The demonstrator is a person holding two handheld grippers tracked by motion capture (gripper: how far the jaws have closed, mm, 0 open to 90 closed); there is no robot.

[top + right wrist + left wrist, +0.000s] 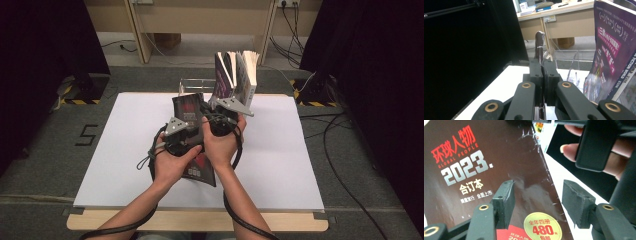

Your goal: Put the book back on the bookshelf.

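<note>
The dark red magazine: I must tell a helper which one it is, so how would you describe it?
Start at the white sheet covering the table, then look at its middle, where both hands meet. The dark red magazine is there, clamped at its edge by the right gripper. Unlike the purple magazines standing in the clear rack behind, its cover reads "Global People 2023".
</note>
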